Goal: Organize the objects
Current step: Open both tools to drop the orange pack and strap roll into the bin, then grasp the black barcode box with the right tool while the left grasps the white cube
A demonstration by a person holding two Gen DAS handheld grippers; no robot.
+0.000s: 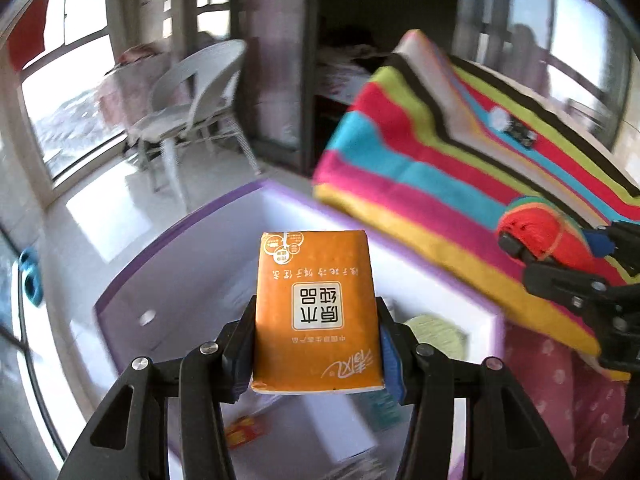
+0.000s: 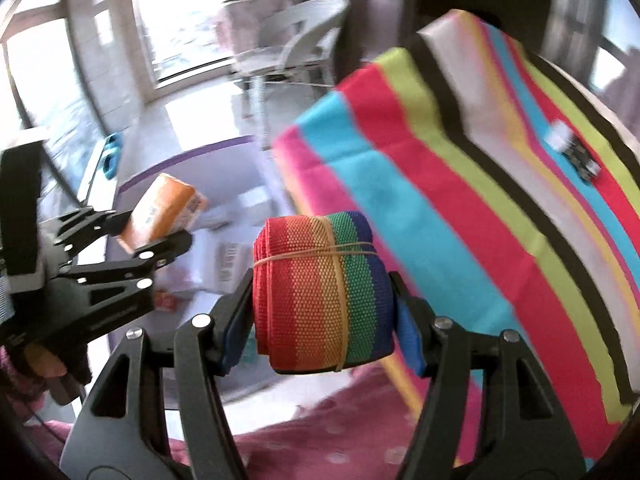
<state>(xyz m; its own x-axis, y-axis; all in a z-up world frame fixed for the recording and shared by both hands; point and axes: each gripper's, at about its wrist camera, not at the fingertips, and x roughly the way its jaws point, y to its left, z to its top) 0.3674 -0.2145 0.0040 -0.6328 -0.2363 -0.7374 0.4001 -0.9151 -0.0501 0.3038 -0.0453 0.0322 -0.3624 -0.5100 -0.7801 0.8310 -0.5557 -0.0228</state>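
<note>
While we hover, box (image 1: pixel 120 300): beneath left jaws, small packets inside.
Left gripper (image 1: pixel 316 340): we clamp tissue pack (image 1: pixel 316 312).
Right gripper (image 2: pixel 324 304): we clamp strap roll (image 2: pixel 320 292).

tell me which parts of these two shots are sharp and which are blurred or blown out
Left wrist view: the orange tissue pack in the left gripper is sharp, the striped cloth and chair smeared, the windows blown out. Right wrist view: the rainbow strap roll in the right gripper is sharp, the background streaked and bowed by the fisheye.
</note>
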